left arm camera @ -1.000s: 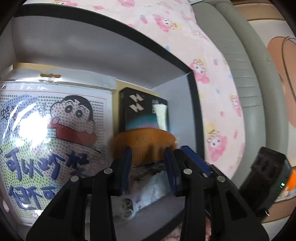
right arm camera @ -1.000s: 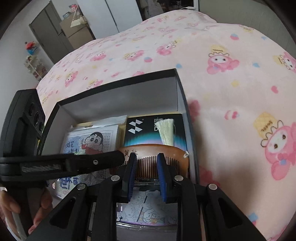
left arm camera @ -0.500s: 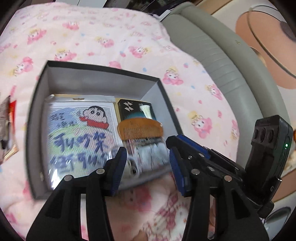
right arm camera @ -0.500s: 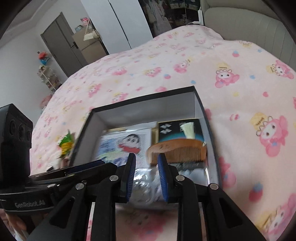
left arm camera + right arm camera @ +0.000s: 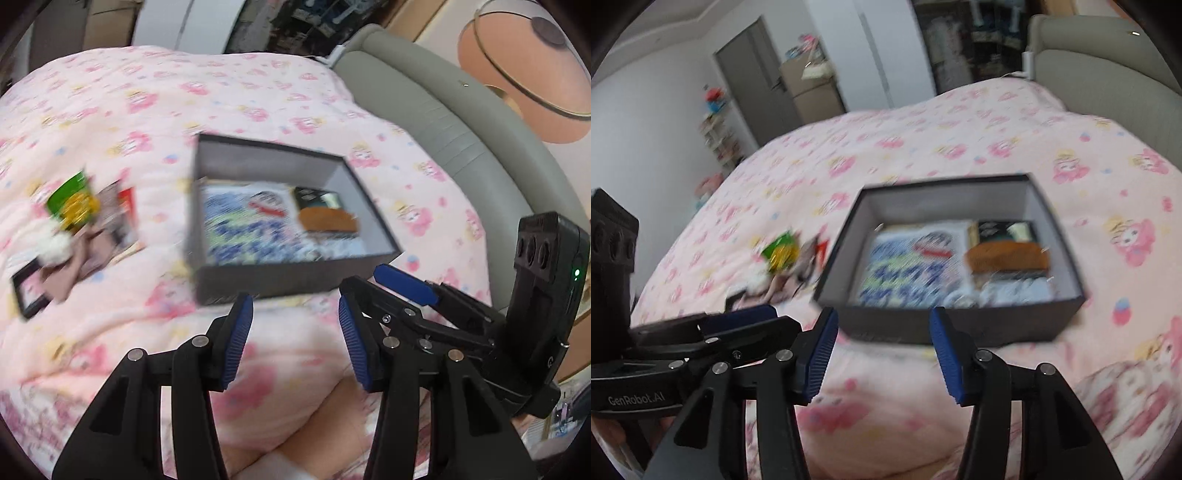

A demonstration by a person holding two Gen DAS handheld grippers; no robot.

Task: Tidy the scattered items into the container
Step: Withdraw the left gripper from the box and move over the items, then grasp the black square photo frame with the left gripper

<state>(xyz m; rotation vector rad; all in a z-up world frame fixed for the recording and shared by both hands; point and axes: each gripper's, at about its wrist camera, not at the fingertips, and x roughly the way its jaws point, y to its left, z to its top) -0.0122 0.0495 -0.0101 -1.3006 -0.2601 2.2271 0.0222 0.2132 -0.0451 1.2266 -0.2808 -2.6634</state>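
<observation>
Done: your grey box (image 5: pixel 955 326) on the bed (image 5: pixel 923 136) already holds a wooden comb (image 5: pixel 1006 256) and cartoon packet (image 5: pixel 908 269).
Left: green packet (image 5: pixel 70 201), photos (image 5: pixel 118 218) lie left of it.
Tools: left tool (image 5: pixel 293 341) spread, empty; right tool (image 5: pixel 882 354) has just been opening, nothing between its pads.

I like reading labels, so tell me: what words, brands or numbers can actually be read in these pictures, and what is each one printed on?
"GenRobot.AI": white lettering on the black body of the left gripper, seen in the right wrist view.
Blue writing on the cartoon packet in the box: too blurred to read.
Black card behind the comb: print unreadable.
Green packet on the blanket: blurred, unreadable.
</observation>
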